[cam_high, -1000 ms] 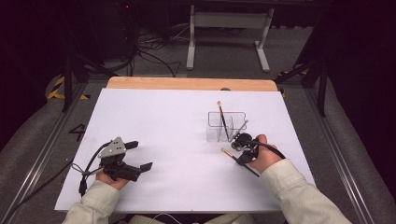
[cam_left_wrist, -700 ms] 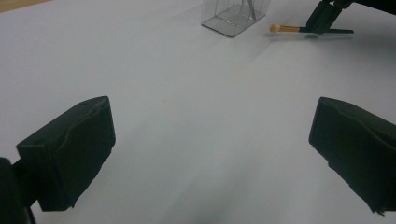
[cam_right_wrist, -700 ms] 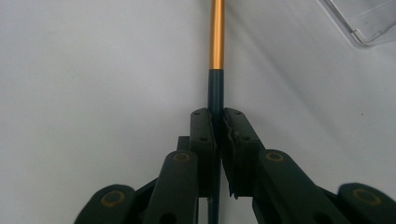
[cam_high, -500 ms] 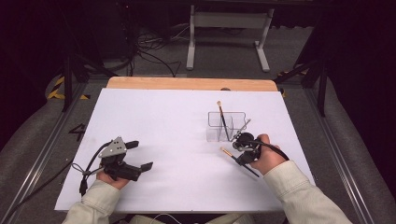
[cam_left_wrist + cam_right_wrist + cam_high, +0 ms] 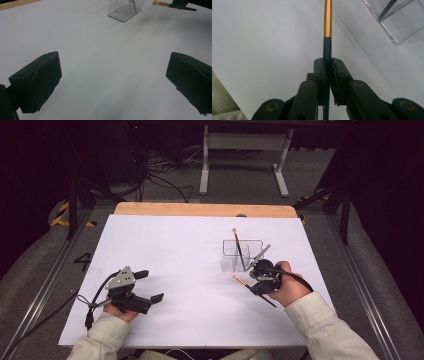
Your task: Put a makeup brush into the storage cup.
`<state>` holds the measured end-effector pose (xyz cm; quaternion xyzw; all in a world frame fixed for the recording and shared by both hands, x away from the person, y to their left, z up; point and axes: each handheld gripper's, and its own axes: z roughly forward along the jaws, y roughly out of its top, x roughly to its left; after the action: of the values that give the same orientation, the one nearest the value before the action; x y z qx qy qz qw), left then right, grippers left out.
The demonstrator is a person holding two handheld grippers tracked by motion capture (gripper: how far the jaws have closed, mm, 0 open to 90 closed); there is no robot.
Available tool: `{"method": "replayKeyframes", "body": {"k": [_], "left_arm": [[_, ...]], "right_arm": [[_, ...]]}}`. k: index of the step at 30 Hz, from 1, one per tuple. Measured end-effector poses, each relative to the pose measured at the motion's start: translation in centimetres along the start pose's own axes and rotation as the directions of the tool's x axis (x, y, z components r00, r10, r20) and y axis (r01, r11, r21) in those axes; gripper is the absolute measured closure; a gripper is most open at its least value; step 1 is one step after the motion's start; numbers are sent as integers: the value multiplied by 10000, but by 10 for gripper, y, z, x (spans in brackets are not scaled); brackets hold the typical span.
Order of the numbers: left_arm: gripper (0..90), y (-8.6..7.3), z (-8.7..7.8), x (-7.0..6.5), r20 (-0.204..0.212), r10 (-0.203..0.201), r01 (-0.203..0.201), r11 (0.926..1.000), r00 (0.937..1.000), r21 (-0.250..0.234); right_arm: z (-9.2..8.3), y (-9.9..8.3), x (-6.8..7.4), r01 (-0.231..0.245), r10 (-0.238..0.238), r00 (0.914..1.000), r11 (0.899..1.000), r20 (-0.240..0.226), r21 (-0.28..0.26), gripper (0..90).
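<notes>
Brush gripped, ready for the holder

Right gripper (image 5: pixel 328 65) clamps the brush (image 5: pixel 327 20); left gripper (image 5: pixel 112 82) gapes, idle. Tip it upright, probably above the clear organizer (image 5: pixel 234 261).

The clear holder (image 5: pixel 242 255) stands on the white table (image 5: pixel 190 250) with two brushes leaning inside. Just below it, the right gripper (image 5: pixel 261 279) clamps a brush (image 5: pixel 252 290). Well left of the holder, the left gripper (image 5: pixel 150 285) rests, jaws apart
</notes>
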<state>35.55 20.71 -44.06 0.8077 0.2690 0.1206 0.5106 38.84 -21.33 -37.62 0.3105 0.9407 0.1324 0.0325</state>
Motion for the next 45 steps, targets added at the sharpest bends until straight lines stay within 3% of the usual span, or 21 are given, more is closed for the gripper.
{"method": "replayKeyframes", "body": {"k": [14,24,30,37,45], "left_arm": [[6,0,0,0,-2,15,-15,10000,10000,-35],[6,0,0,-1,-2,10,-10,10000,10000,-27],[6,0,0,-1,5,4,-4,10000,10000,-30],[6,0,0,-1,12,13,-13,10000,10000,-48],[5,0,0,0,-21,-5,5,10000,10000,-95]], "right_arm": [[-17,1,6,192,-211,9995,9964,-221,-823,829],[-29,0,9,291,-360,9988,9823,-341,-1848,829],[-36,-2,9,232,-340,9988,9603,-340,-2779,829],[-41,-3,8,234,-342,9991,9433,-268,-3310,829],[-48,-4,8,259,-362,9992,9103,-171,-4131,829]]}}
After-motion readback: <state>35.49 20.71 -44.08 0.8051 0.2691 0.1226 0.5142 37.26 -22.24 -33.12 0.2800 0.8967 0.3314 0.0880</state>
